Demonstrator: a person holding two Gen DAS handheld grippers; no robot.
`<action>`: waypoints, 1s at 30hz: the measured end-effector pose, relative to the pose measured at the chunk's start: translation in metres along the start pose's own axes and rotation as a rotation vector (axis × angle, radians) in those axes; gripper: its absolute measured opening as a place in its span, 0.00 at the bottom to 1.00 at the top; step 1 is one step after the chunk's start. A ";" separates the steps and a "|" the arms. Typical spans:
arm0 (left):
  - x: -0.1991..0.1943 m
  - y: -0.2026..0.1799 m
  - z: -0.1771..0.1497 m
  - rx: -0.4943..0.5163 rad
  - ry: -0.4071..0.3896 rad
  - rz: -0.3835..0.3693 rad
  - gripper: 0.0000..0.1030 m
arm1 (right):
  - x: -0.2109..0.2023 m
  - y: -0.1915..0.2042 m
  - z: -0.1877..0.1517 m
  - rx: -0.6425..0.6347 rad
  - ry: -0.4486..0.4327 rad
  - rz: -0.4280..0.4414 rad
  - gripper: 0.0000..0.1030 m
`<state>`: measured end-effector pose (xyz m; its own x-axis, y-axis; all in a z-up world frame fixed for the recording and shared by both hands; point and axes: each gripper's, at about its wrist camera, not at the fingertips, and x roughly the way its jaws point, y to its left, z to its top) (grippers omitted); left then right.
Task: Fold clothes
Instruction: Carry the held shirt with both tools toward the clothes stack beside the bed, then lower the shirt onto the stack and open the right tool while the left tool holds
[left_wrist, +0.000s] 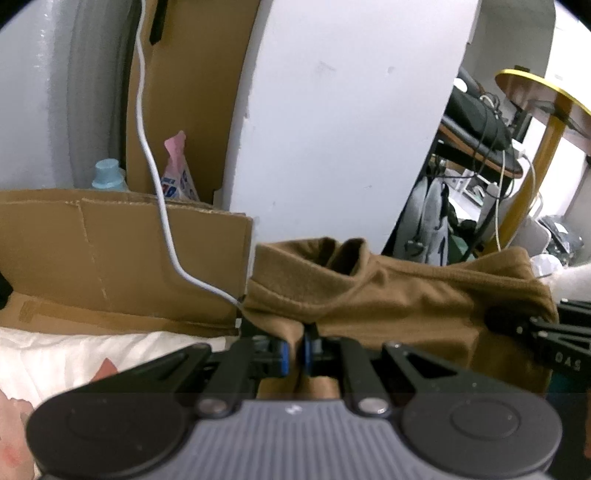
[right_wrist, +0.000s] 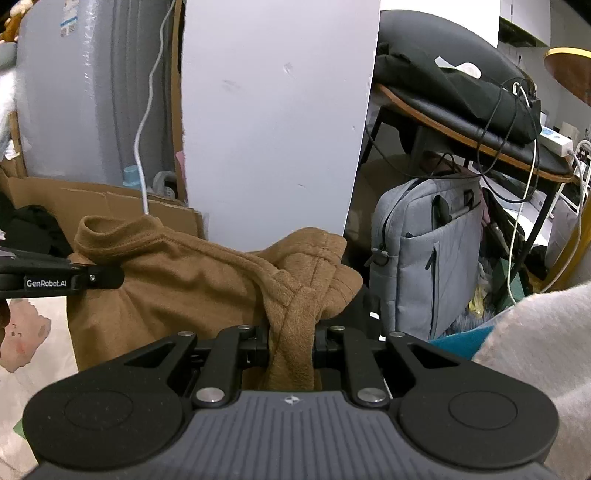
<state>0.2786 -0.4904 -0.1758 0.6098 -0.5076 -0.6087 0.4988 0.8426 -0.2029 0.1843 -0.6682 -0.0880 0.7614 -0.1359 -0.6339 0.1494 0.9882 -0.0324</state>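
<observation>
Brown fleece garment (left_wrist: 388, 302): held up, left gripper (left_wrist: 296, 352) clamped on one edge, right gripper (right_wrist: 291, 345) pinching a bunched fold; cardboard box (left_wrist: 122, 254) behind

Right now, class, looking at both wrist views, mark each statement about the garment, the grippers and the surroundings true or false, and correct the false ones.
1. Both grippers are clamped on the brown garment. True: the left gripper and the right gripper each pinch a fold of it.
2. The garment lies flat on the bedding. False: it hangs stretched between the two grippers.
3. A grey laptop bag stands behind the garment. True.
4. The cable in front of the cardboard box is black. False: it is white.
5. The left gripper's pads are red. False: they are blue.
</observation>
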 end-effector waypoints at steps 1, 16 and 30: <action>0.004 0.000 0.001 0.000 0.003 0.001 0.08 | 0.004 -0.002 0.000 0.002 0.003 -0.001 0.17; 0.074 0.011 0.014 0.031 0.053 0.003 0.08 | 0.072 -0.026 -0.001 0.042 0.036 0.012 0.17; 0.144 0.035 0.015 -0.025 0.128 0.027 0.16 | 0.144 -0.048 -0.015 0.158 0.068 0.030 0.20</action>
<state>0.3932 -0.5367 -0.2587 0.5384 -0.4588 -0.7068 0.4669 0.8607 -0.2030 0.2772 -0.7341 -0.1891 0.7235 -0.0962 -0.6836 0.2285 0.9678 0.1056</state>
